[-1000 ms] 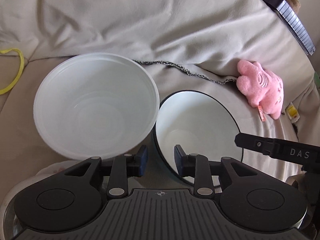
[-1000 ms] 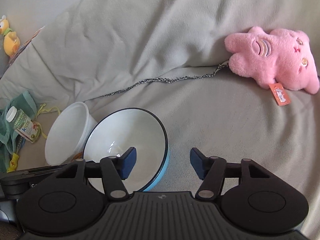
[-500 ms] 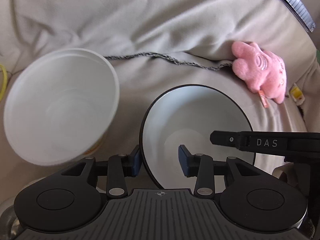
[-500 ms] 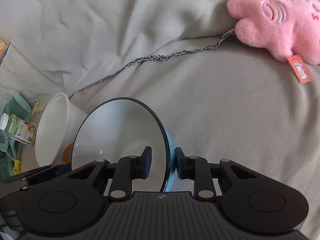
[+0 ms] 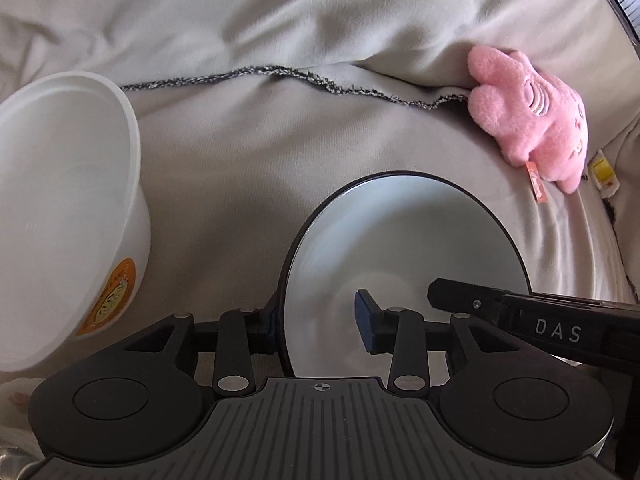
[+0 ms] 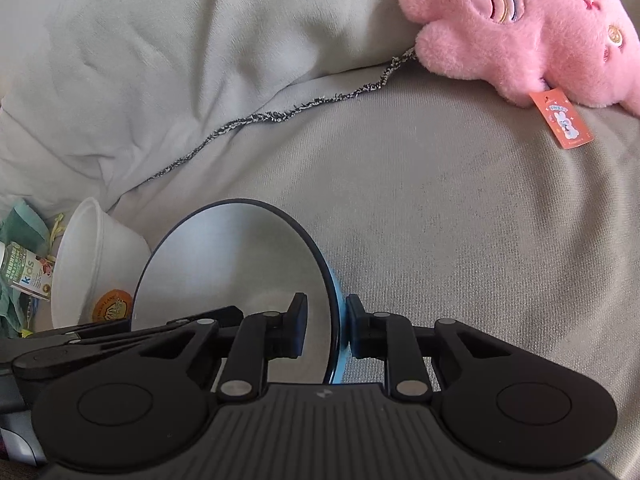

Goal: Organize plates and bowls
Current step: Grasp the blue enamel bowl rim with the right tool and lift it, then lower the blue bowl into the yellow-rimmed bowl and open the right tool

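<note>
Right tongs (image 6: pixel 326 330) clamped on the right rim of a blue bowl (image 6: pixel 240 272) on the grey sofa cover (image 6: pixel 440 220), left tongs (image 5: pixel 320 322) straddling its left rim, jaws closing, pads apart from it, white tub (image 5: pixel 60 208) tilted left, pink plush toy (image 5: pixel 532 124) far right

The right tongs (image 6: pixel 325 330) point steeply downward, jaws clamped together on a bowl's rim (image 6: pixel 334 312). The left tongs (image 5: pixel 320 326) also tilt downward, jaws closing astride the opposite rim (pads not visibly pressing).
</note>
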